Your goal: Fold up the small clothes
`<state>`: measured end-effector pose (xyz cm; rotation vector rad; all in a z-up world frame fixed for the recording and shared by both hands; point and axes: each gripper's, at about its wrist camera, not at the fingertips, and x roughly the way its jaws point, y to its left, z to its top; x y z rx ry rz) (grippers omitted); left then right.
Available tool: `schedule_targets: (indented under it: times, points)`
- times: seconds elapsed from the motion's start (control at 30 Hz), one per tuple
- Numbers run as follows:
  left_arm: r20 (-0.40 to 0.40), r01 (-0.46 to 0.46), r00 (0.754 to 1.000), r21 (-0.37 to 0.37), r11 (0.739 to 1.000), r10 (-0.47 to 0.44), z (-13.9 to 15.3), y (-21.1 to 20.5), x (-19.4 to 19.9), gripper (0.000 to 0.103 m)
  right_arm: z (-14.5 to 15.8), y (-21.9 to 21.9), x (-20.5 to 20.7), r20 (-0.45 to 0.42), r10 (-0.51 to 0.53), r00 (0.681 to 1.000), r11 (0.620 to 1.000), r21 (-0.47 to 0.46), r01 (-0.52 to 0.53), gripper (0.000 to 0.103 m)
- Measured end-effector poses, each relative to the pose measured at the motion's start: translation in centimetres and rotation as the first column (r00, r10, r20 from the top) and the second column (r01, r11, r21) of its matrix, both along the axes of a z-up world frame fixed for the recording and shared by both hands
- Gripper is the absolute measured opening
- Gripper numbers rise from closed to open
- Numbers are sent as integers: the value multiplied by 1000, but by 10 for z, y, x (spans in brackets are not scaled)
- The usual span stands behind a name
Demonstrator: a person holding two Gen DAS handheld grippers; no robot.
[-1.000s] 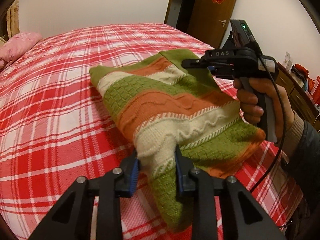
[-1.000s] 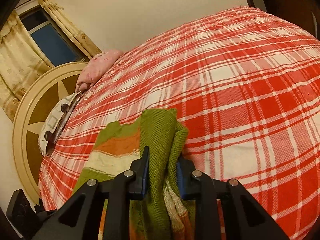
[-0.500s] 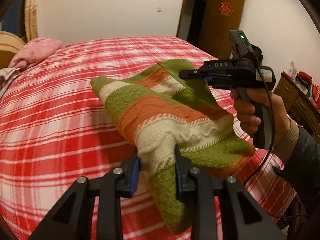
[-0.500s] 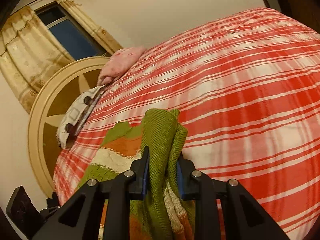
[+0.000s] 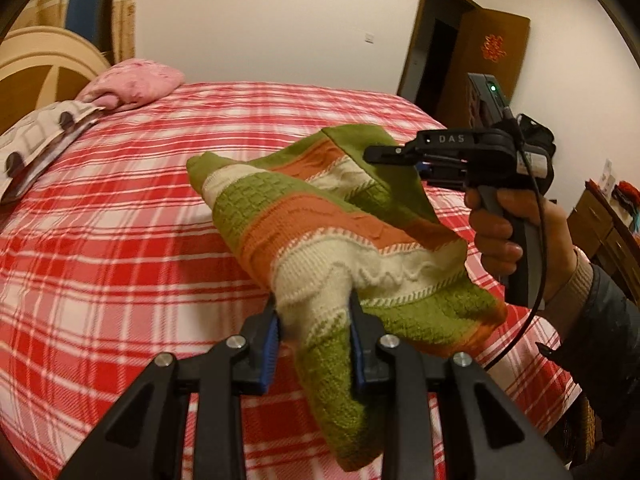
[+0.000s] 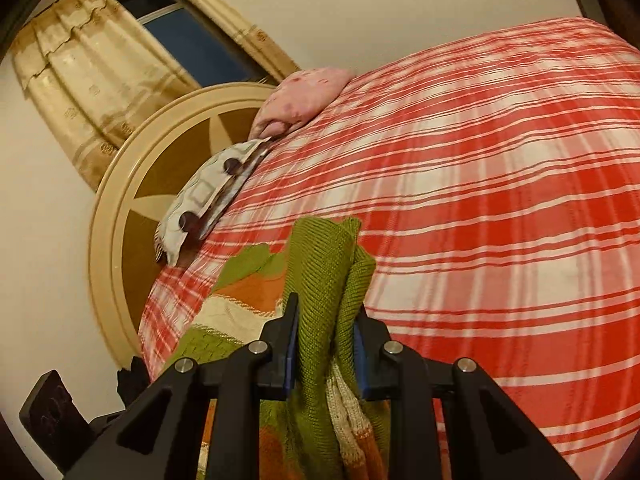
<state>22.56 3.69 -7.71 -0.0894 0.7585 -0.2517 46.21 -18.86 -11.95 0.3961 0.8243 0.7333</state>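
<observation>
A striped knit sweater [image 5: 320,216] in green, orange and cream hangs folded in the air above the red plaid bed [image 5: 140,208]. My left gripper [image 5: 314,324] is shut on its near cream and green edge. My right gripper [image 5: 384,156] is shut on the far green edge, held by a hand at the right. In the right wrist view the right gripper [image 6: 326,344] pinches a bunched green fold of the sweater [image 6: 324,264], which hangs down below the fingers.
A pink pillow [image 5: 132,88] and a patterned pillow [image 5: 36,144] lie at the bed's head by a round headboard [image 6: 120,200]. A curtained window [image 6: 120,60] is behind it. A door [image 5: 492,52] and a wooden dresser [image 5: 600,220] stand at the right.
Both grippers have lifted the sweater higher off the bed and swung toward the head of the bed. The pillows and headboard have come into view. Both grips are unchanged.
</observation>
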Motion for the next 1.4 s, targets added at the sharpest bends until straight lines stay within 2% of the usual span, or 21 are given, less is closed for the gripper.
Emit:
schedule_targets:
  times: [0.4, 0.93, 1.4]
  points:
    - [19, -94, 995, -31, 995, 95, 2, 34, -17, 30, 8, 75, -14, 5, 99, 995, 995, -12, -99, 23]
    - [0, -214, 977, -60, 975, 215, -8, 87, -37, 30, 8, 185, -14, 3, 238, 971, 970, -60, -237, 22]
    - [-10, -255, 967, -79, 964, 255, -14, 107, -54, 30, 2, 230, -16, -15, 299, 954, 949, -96, -299, 22]
